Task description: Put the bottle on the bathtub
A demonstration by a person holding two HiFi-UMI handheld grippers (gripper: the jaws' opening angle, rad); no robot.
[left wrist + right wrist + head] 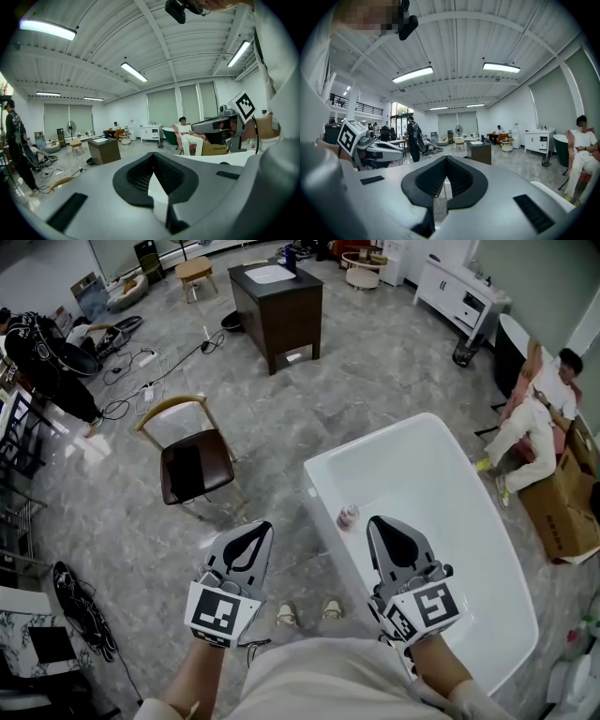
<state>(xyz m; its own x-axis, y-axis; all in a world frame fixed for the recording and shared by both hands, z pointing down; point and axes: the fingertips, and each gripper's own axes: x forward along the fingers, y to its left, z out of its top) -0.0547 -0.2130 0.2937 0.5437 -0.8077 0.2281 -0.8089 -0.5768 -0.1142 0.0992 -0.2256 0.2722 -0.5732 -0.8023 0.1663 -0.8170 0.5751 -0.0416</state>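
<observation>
A small pinkish bottle stands on the near left rim of the white bathtub. My left gripper is held over the floor just left of the tub, its jaws closed with nothing between them. Over the tub's near end, a little right of the bottle and apart from it, my right gripper is also shut and empty. In the left gripper view the left gripper points level into the room. The right gripper does the same in its own view. The bottle shows in neither gripper view.
A brown chair stands on the floor left of the tub. A dark vanity cabinet sits farther back. A person sits beyond the tub's right side beside a cardboard box. Cables trail over the floor at the left.
</observation>
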